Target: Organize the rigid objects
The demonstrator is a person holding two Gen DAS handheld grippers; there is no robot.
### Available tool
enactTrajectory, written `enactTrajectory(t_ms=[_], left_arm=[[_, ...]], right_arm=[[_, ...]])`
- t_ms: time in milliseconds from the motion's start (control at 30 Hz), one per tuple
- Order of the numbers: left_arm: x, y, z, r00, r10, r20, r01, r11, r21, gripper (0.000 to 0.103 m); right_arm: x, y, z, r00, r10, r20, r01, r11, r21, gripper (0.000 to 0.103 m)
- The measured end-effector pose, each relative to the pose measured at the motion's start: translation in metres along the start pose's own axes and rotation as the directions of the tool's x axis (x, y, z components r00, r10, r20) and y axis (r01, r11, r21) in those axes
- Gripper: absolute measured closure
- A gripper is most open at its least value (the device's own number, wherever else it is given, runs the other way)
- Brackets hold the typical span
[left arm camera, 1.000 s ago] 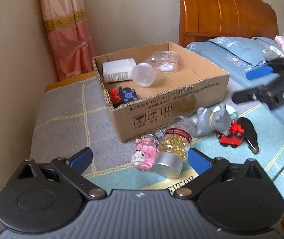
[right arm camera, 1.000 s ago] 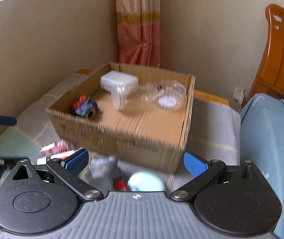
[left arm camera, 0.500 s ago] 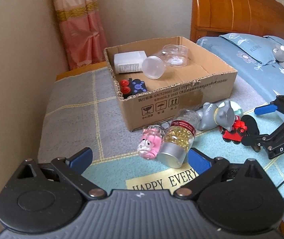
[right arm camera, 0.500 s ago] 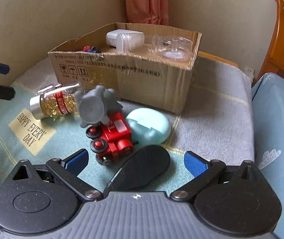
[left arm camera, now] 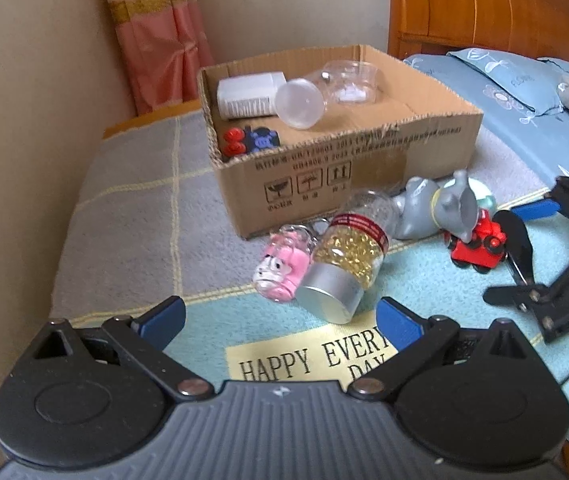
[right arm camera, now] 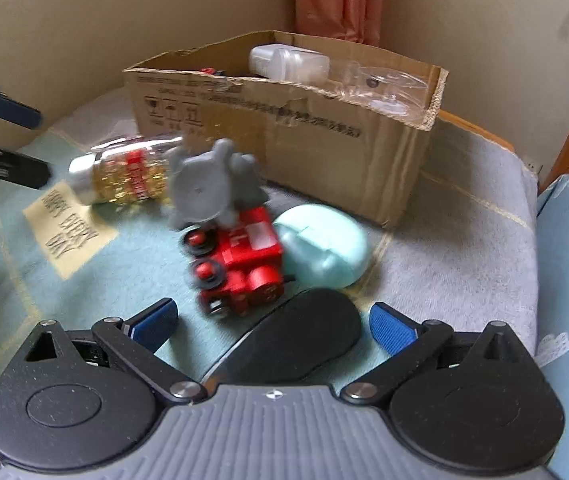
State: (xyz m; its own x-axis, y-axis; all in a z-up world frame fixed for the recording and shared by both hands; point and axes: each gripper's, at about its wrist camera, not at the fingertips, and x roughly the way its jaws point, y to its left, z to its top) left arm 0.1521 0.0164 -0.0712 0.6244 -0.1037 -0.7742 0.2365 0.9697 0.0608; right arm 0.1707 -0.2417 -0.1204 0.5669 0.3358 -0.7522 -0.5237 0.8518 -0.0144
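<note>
Cardboard marked my landmark: one open box (left arm camera: pixel 364 168) on the blanket (left arm camera: pixel 132 216). Inside it I counted four things: one white container (left arm camera: pixel 244 94), two clear jars (left arm camera: pixel 324 92) and one small toy car (left arm camera: pixel 250 141). Just in front of the box lay six more: one pink jar (left arm camera: pixel 282 266) touching one capsule bottle (left arm camera: pixel 344 268), one grey elephant (right arm camera: pixel 208 184), one red train (right arm camera: pixel 240 264), one mint case (right arm camera: pixel 324 244) and one black oval (right arm camera: pixel 296 340). My left gripper (left arm camera: pixel 280 320) hung spread and empty near the bottle. My right gripper (right arm camera: pixel 272 320) was spread too, straddling the oval, empty.
</note>
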Motion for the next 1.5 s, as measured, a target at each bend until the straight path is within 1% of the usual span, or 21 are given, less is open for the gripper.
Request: enactTrajectory(t_ms=[133, 267, 533, 667, 800, 867, 967, 1100, 1200, 1267, 1300, 1367, 1500], left_arm=[[0.014, 0.001, -0.003, 0.999, -0.027, -0.019, 0.027, 0.999, -0.019, 0.002], [0.025, 0.004, -0.005, 0.999, -0.030, -0.022, 0.029, 0.998, -0.046, 0.002], [0.026, 0.023, -0.009, 0.999, -0.036, -0.023, 0.033, 0.993, -0.112, 0.002], [0.024, 0.034, -0.011, 1.000, -0.006, -0.022, 0.003, 0.992, -0.126, 0.002], [0.025, 0.047, -0.011, 0.997, 0.066, -0.025, -0.069, 0.987, -0.147, 0.002], [0.023, 0.049, -0.011, 0.997, 0.071, -0.017, -0.073, 0.985, -0.157, 0.002], [0.016, 0.043, -0.013, 0.999, 0.035, 0.001, -0.035, 0.989, -0.141, 0.002], [0.014, 0.022, -0.017, 0.999, -0.047, 0.006, 0.048, 0.995, -0.088, 0.001], [0.021, 0.005, -0.020, 0.995, -0.103, -0.015, 0.102, 0.993, -0.054, 0.001], [0.028, -0.005, -0.021, 0.990, -0.132, -0.045, 0.130, 0.991, -0.041, 0.001], [0.031, -0.009, -0.022, 0.991, -0.125, -0.051, 0.123, 0.992, -0.033, 0.001], [0.033, -0.018, -0.021, 0.996, -0.084, -0.041, 0.084, 0.996, -0.007, 0.001], [0.036, -0.026, -0.019, 0.998, -0.060, -0.020, 0.059, 0.997, -0.047, 0.001]], right_arm=[[-0.006, 0.011, -0.006, 1.000, -0.010, -0.006, 0.010, 1.000, 0.007, 0.000], [-0.010, 0.020, -0.010, 0.999, -0.031, -0.009, 0.031, 0.999, 0.031, 0.000], [-0.015, 0.039, -0.015, 0.994, -0.107, -0.019, 0.109, 0.987, 0.122, 0.000], [-0.020, 0.049, -0.020, 0.994, -0.109, -0.027, 0.111, 0.985, 0.130, 0.000], [-0.024, 0.058, -0.022, 0.995, -0.095, -0.037, 0.099, 0.988, 0.116, 0.000], [-0.025, 0.059, -0.023, 0.995, -0.092, -0.039, 0.096, 0.989, 0.111, 0.000], [-0.026, 0.060, -0.023, 0.995, -0.093, -0.037, 0.096, 0.989, 0.112, 0.000], [-0.025, 0.060, -0.023, 0.995, -0.093, -0.031, 0.096, 0.989, 0.111, 0.000], [-0.025, 0.060, -0.024, 0.995, -0.093, -0.025, 0.095, 0.989, 0.111, 0.000], [-0.026, 0.060, -0.025, 0.995, -0.092, -0.026, 0.095, 0.989, 0.110, 0.000], [-0.026, 0.060, -0.025, 0.995, -0.092, -0.025, 0.094, 0.990, 0.109, 0.000], [-0.027, 0.061, -0.027, 0.996, -0.090, -0.023, 0.092, 0.990, 0.107, 0.000], [-0.032, 0.059, -0.032, 0.996, -0.086, -0.011, 0.086, 0.991, 0.102, 0.000]])
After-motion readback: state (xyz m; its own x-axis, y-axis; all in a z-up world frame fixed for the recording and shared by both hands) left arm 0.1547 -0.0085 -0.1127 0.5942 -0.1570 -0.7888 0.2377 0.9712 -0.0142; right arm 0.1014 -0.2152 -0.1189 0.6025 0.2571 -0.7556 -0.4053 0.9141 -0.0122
